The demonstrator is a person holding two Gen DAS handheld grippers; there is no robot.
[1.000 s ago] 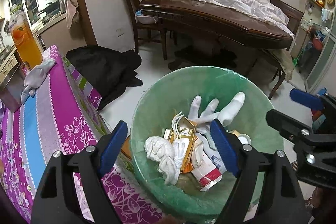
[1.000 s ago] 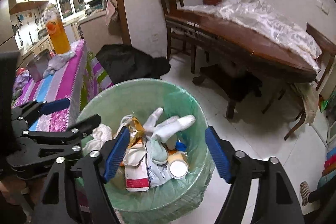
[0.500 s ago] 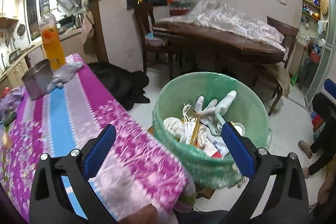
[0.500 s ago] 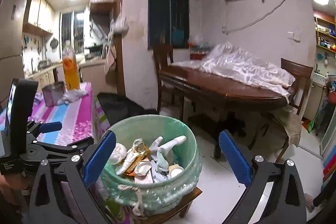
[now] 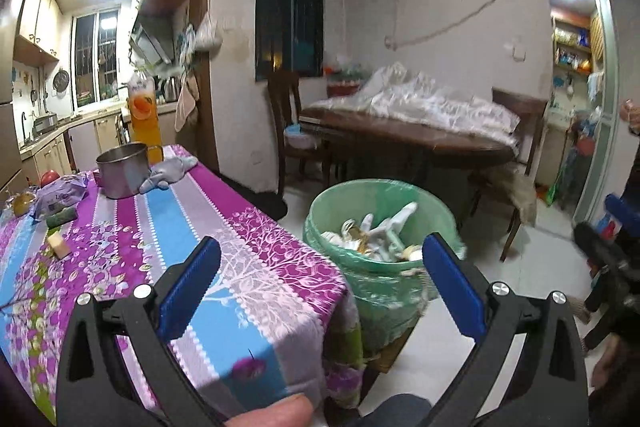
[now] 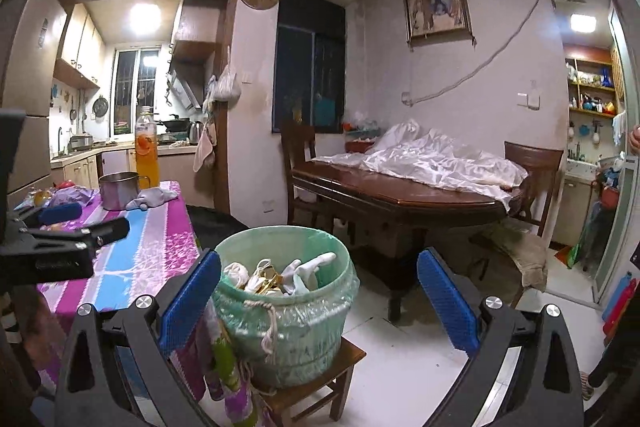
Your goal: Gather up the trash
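while both spread wide and empty, each hand-held gripper [image 5: 320,279] [image 6: 319,285] near green trash bin [image 6: 286,323] beside purple-clothed table [image 5: 132,247]

Dim ceiling-lit room — fisheye-warped, slightly blurred

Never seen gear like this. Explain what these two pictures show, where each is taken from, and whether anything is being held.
A person holds two hand-held grippers, each with a wide-angle camera looking along its blue-padded fingers. One picture is from the left gripper, the other from the right gripper. Both stand open and hold nothing. Ahead is a green-lined bin on a small wooden stool, filled with trash such as white gloves. Beside it a table with a purple striped cloth carries a metal pot, a tall juice bottle and a grey glove.
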